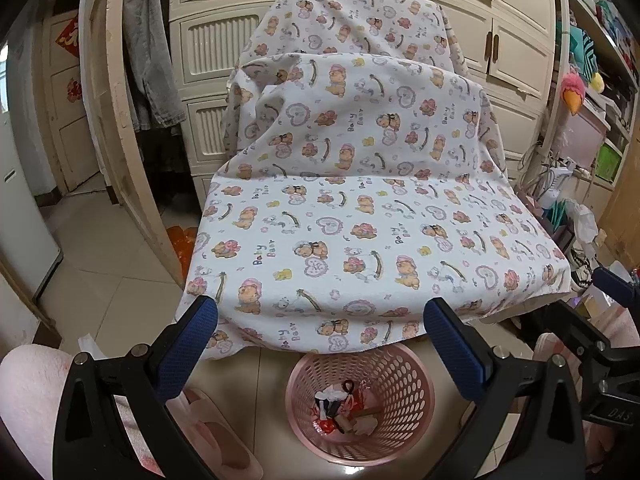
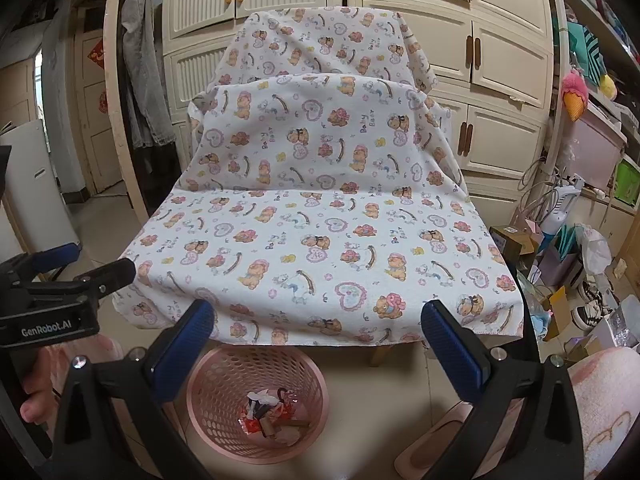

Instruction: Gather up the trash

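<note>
— Two grippers are up in front of you, and both are empty. Start at the far left: what do you have there?

— Your left gripper [image 1: 320, 340] hangs over the tiled floor [image 1: 120, 292] with its jaws spread wide and nothing between the blue pads [image 1: 188, 356]. Your pink-sleeved arm [image 1: 32, 392] sits at the lower left edge of that view, and a pink slipper [image 1: 216, 436] lies on the floor just left of the basket.

— And in the middle?

— You have the pink wastebasket [image 1: 416, 392] standing on the floor right below the front edge of the cloth-covered counter [image 1: 360, 240], between the two left fingers as that camera sees it. The trash [image 1: 344, 408], crumpled wrappers and scraps in red, white and black, lies in a heap at its bottom. The bear-print cloth [image 2: 320, 240] on the counter is bare of litter.

— Then the right side?

— Your right gripper [image 2: 318, 338] is just as wide open and holds nothing. It hovers to the right of the basket [image 2: 216, 392], which shows by its left finger. Boxes and bags [image 2: 560, 264] crowd the floor at the far right, under the shelves [image 2: 600, 80].
</note>
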`<state>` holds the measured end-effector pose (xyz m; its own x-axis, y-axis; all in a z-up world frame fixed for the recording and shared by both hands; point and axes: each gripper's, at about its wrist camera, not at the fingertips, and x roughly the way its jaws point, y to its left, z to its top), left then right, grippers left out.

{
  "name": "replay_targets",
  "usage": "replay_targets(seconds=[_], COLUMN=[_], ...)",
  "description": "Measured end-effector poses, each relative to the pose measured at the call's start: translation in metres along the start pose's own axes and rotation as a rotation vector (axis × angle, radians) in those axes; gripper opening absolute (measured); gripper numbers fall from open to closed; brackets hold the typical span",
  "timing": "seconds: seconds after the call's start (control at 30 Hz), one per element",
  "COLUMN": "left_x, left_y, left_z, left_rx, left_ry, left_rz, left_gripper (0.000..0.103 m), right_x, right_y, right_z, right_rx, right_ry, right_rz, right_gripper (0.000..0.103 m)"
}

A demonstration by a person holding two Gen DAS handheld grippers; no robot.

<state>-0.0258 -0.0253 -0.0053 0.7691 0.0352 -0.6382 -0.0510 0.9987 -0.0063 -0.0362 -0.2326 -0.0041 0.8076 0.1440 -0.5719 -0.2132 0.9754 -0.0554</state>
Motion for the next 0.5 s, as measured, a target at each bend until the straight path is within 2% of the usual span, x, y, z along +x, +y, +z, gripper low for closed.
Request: replay_targets(seconds=[0.5], left_x=[-0.0047], left_y=[-0.0085], left_z=[0.0], left_rx=[0.033], left_ry=[-0.019], left_rz=[-0.003], left_gripper=[0.102], right_x=[-0.0013], right_y=[0.0009], right_z=[0.0026], right_rx=[0.016], right_ry=[-0.002], right_rz=[-0.004], right_gripper=[0.103])
